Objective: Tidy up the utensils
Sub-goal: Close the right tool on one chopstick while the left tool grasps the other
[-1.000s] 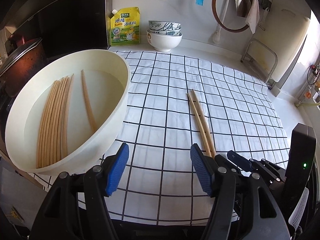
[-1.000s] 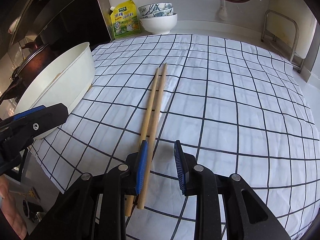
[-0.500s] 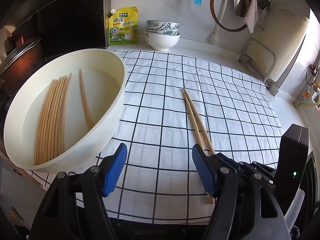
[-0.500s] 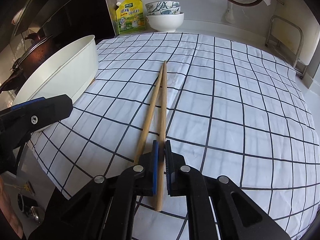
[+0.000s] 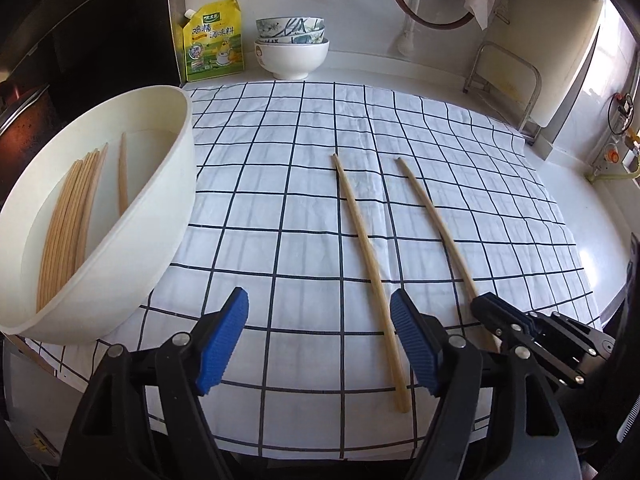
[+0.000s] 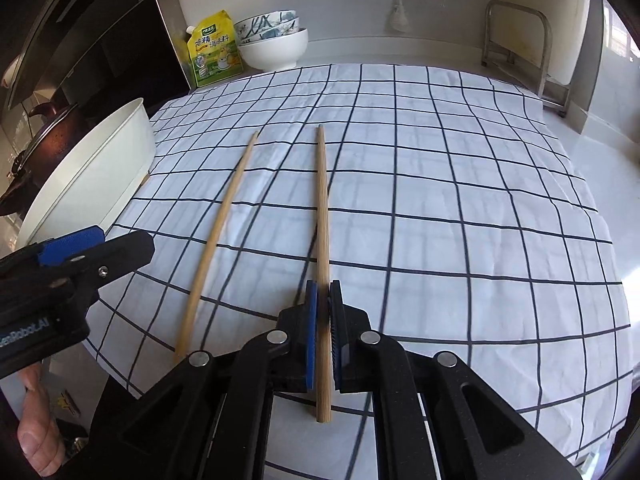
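Note:
Two wooden chopsticks lie apart on the checked cloth (image 5: pixel 280 140). My right gripper (image 6: pixel 323 296) is shut on the thick end of the right chopstick (image 6: pixel 322 200), which also shows in the left wrist view (image 5: pixel 436 224). The left chopstick (image 5: pixel 368 264) rests loose on the cloth, and its near end runs just inside the right finger of my left gripper (image 5: pixel 320 320). That gripper's jaws are opening, and its pads press on nothing. A cream bowl (image 5: pixel 176 200) at the left holds several more chopsticks (image 5: pixel 68 220).
A yellow seasoning pouch (image 5: pixel 212 40) and stacked bowls (image 5: pixel 292 52) stand at the back wall. A dark pot (image 6: pixel 40 140) sits beyond the cream bowl, a metal rack (image 5: pixel 504 76) at the back right. A person's fingers (image 6: pixel 36 420) show at the lower left.
My right gripper shut on one chopstick of the pair and drew it to the right, away from the other. My left gripper spread wider and came lower toward the cloth.

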### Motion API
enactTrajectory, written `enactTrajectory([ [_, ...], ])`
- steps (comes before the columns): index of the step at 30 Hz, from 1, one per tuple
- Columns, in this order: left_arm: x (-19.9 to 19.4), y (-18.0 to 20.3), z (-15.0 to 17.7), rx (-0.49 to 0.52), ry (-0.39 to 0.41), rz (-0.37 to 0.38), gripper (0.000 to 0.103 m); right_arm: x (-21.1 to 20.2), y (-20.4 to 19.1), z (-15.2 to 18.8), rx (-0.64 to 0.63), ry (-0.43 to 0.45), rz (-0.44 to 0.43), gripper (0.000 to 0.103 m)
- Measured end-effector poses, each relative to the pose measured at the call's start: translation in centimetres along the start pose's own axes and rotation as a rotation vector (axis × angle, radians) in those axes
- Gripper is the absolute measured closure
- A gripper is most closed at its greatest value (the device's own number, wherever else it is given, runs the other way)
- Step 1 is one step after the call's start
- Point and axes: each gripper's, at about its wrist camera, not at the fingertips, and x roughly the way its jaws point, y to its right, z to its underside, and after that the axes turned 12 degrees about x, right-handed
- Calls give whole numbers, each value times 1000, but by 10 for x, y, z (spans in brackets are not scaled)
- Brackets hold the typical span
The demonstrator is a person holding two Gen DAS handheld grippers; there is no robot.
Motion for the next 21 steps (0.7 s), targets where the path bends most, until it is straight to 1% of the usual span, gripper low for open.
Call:
enactTrajectory([
  [6,19,6,-3,9,-21,-18,30,-10,22,4,39,8,31,97],
  [9,28,8,-4,11,-31,-23,30,-12,27,3,50,3,31,97],
  [12,35,10,-6,19,-38,-34,30,-13,25,0,50,11,15,96],
  [13,37,10,-7,18,-41,-36,30,-12,23,-1,44,9,16,93],
  [15,40,9,-7,13,-42,-34,30,-10,20,-3,32,16,37,91],
  [21,48,11,-11,10,-48,-44,29,2,17,-12,18,21,81,91],
])
